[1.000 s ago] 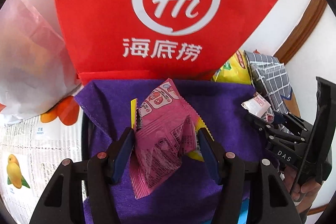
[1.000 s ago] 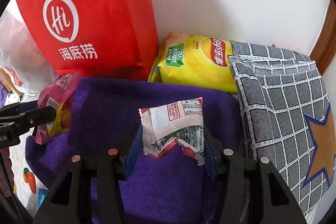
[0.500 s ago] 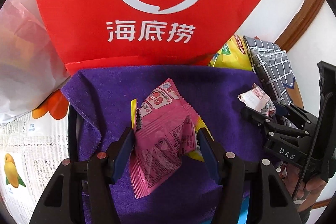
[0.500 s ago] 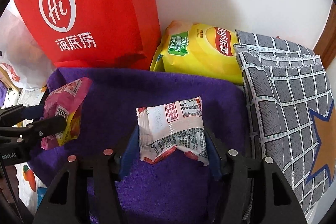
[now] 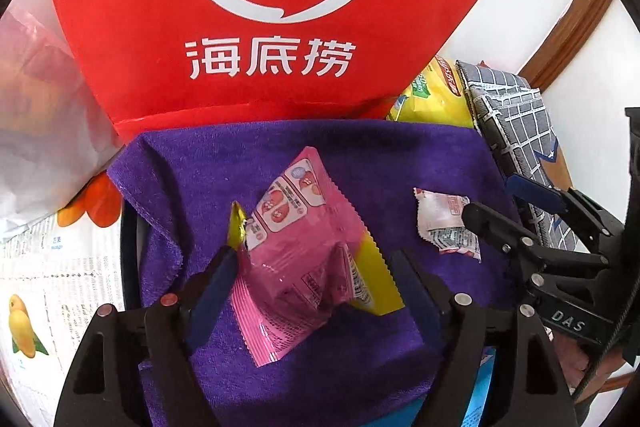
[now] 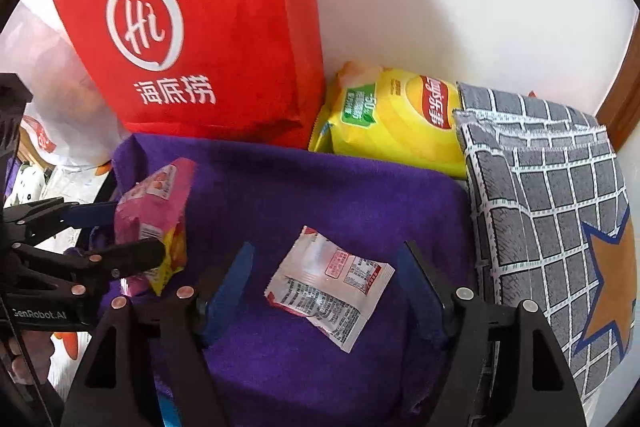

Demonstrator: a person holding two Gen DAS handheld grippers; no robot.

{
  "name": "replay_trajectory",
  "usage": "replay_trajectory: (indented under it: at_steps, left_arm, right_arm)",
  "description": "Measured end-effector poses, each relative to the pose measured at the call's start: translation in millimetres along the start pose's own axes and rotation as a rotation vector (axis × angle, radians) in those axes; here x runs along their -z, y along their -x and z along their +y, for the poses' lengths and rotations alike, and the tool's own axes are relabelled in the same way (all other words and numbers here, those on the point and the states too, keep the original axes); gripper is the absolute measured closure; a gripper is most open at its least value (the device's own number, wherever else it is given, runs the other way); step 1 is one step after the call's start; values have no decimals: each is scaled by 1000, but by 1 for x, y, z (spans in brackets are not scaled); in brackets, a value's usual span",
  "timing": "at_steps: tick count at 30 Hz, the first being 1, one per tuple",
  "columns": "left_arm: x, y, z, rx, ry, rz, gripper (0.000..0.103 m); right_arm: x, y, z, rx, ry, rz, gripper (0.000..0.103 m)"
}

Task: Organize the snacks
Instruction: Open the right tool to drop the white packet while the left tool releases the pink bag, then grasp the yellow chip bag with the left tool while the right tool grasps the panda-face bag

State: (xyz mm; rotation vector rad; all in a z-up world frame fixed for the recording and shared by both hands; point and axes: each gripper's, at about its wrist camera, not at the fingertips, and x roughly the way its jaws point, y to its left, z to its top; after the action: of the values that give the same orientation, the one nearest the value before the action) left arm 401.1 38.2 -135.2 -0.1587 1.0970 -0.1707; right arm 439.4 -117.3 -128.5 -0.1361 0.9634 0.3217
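Both your grippers have just been opening. The white packet [image 6: 330, 285] now lies free on the purple towel [image 6: 320, 187] between the right gripper's [image 6: 326, 287] fingers. The pink packet [image 5: 304, 259] leans on the left gripper's [image 5: 316, 287] left finger, clear of the right. Both point steeply down.

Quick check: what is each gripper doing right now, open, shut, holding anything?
Left gripper: just opened; pink packet loose between the jaws.
Right gripper: just opened; white packet lies free on the purple towel.
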Motion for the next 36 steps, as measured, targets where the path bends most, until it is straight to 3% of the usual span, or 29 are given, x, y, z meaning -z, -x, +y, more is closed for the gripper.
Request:
replay_trajectory:
  at_steps: [8, 25, 33, 36]
  left_arm:
    - [-1, 8, -3, -66, -11, -9, 21]
    - [-2, 44, -6, -60, -12, -127, 21]
    - [2, 63, -14, -72, -22, -153, 21]
    - [4, 65, -18, -84, -24, -148, 21]
  right_arm:
    - [-4, 19, 4, 20, -5, -36, 26]
    - [-3, 60, 7, -9, -33, -157, 26]
    - [-3, 92, 11, 63, -20, -231, 26]
    - [4, 102, 10, 6, -58, -223, 26]
